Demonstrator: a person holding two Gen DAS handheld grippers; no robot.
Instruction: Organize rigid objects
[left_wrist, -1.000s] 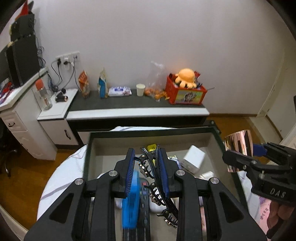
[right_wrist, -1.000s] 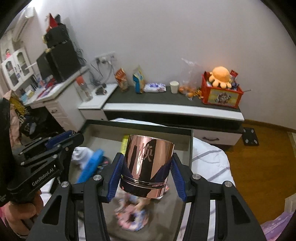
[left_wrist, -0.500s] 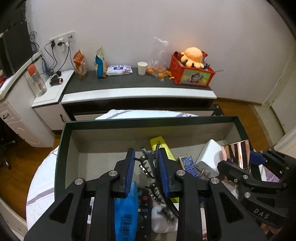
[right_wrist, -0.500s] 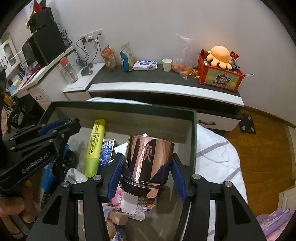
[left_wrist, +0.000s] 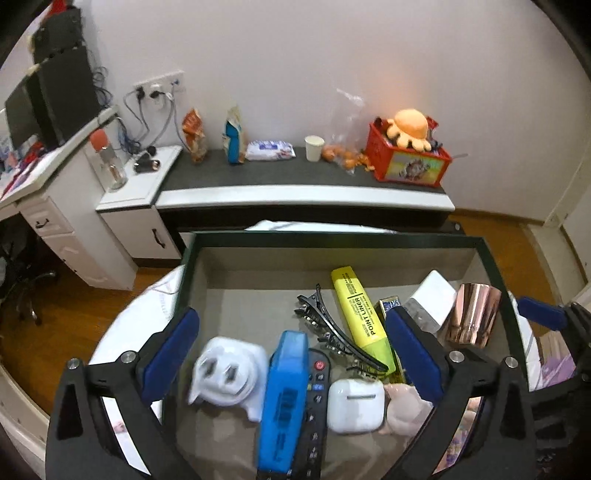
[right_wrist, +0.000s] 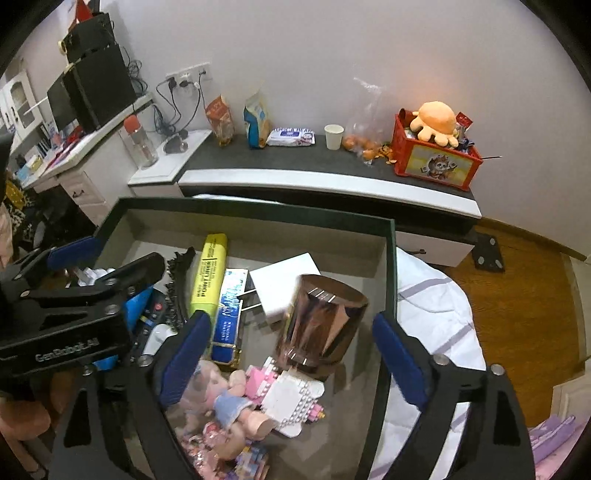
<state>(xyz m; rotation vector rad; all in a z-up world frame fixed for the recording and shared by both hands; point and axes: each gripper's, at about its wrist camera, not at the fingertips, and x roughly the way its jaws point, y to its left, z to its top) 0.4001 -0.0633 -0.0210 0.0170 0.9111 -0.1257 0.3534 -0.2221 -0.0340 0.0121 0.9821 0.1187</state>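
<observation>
Crowding box (left_wrist: 369, 239): highlighter (left_wrist: 362, 314), hair clip (left_wrist: 332, 328), remote (left_wrist: 314, 413).

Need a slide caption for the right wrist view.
Open right tongs above the rose-gold cup, standing free in the storage box.

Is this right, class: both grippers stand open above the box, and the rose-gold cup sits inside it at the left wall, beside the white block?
Not quite. The rose-gold cup sits at the box's right wall, not the left, as the right wrist view shows. The rest holds: the left gripper and right gripper are open, and the white block is beside the cup.
</observation>
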